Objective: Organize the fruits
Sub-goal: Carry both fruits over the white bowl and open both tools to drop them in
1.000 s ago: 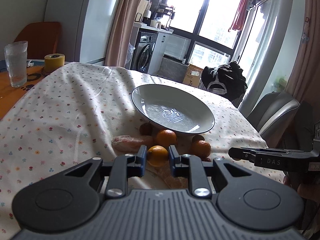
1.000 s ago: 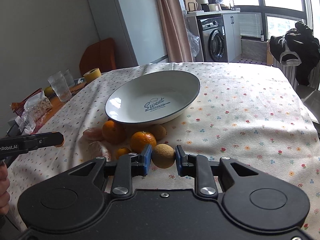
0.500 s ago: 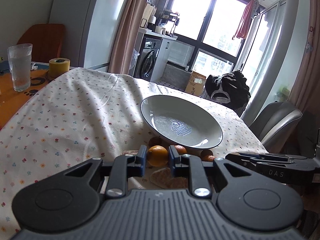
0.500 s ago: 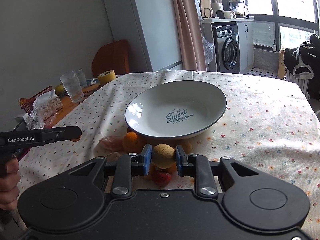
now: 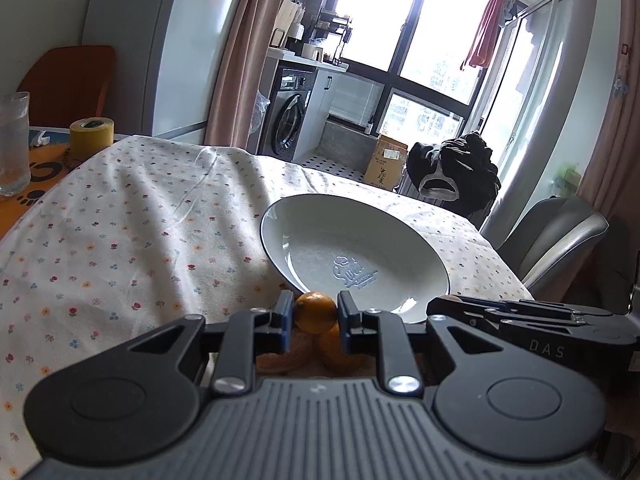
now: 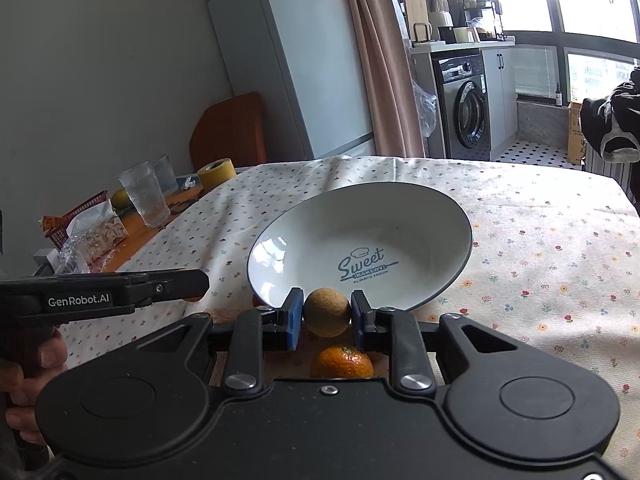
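Here each hand-held gripper carries one fruit for the empty plate (image 6: 400,208), which sits mid-surface: the left hand-held gripper (image 5: 315,314) is clamped on a small orange (image 5: 315,312), the right hand-held gripper (image 6: 327,314) on a tan round fruit (image 6: 327,312), both poised at the plate's near rim, probably for release inside.

left gripper (image 5: 313,316) jaws clamped, right gripper (image 6: 326,314) likewise

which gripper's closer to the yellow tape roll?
Left. The left gripper, shut on a small orange, is on the yellow tape roll's side; the right gripper is farther off.
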{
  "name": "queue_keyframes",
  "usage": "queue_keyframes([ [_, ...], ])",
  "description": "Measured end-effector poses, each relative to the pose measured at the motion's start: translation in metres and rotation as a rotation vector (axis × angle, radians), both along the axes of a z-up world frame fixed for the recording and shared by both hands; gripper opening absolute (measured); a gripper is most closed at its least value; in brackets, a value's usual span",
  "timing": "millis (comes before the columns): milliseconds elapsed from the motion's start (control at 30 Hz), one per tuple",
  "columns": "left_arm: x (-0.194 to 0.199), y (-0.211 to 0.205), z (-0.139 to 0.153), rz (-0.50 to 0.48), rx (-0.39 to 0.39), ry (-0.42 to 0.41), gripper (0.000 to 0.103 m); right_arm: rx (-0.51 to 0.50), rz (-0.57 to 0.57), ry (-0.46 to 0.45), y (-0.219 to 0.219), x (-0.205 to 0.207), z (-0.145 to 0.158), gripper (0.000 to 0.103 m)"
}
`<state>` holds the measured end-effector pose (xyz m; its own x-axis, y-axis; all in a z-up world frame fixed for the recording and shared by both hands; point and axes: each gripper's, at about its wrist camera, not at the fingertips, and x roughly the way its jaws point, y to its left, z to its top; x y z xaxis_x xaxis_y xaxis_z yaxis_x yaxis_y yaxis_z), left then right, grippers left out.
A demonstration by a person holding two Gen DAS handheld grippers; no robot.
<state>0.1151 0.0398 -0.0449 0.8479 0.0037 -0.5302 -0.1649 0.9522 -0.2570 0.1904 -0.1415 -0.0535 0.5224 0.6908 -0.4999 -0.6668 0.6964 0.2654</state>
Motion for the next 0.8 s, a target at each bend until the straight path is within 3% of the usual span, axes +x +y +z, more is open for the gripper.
queue_keyframes([
  [533, 0.053, -0.012, -0.005, 0.028, 0.025, 0.045, 0.021, 0.098, 0.036, 0.044, 0.006, 0.032, -0.015, 0.024],
  [800, 0.072, -0.020, -0.019, 0.012, 0.014, 0.082, 0.021, 0.079, -0.009, 0.034, -0.001, 0.035, -0.018, 0.024],
])
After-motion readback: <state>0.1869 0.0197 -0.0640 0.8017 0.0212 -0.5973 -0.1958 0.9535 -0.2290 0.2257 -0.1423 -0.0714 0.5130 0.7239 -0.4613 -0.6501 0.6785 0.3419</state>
